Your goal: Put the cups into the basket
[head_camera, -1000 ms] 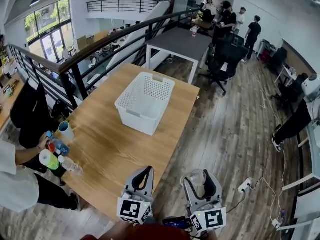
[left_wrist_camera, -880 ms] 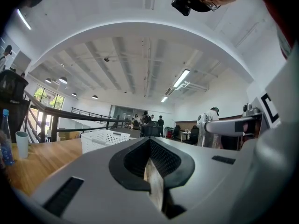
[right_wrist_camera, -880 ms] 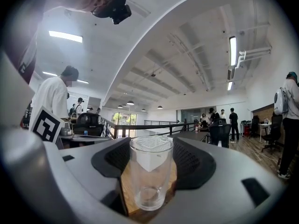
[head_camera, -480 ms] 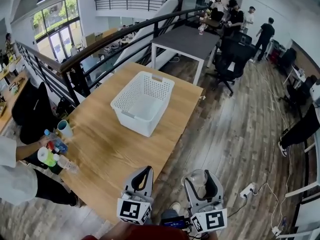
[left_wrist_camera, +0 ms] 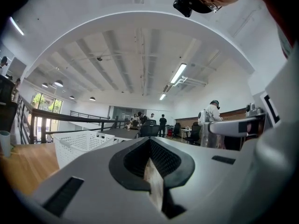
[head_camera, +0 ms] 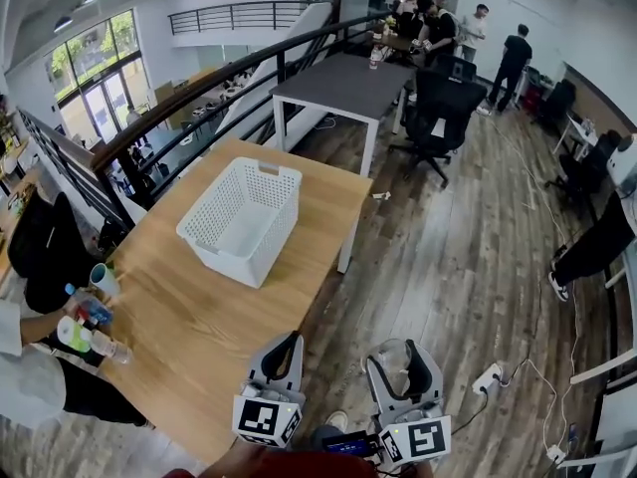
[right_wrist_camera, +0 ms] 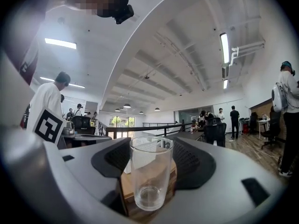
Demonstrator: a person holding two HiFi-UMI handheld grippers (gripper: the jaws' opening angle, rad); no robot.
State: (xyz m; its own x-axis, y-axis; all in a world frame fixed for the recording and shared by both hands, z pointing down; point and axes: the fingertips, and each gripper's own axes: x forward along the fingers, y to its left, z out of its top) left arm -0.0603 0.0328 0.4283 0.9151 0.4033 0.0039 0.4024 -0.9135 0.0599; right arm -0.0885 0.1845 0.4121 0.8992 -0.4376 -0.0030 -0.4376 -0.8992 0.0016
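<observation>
Cup btwn R tool jaws

light wooden table, white perforated basket sitting on its far half, teal-lined cup upright at left edge, more cups and a bottle clustered just beside it

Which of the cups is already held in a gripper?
The clear glass, upright between the right gripper's jaws. The other cups are away at the table's left edge.
</observation>
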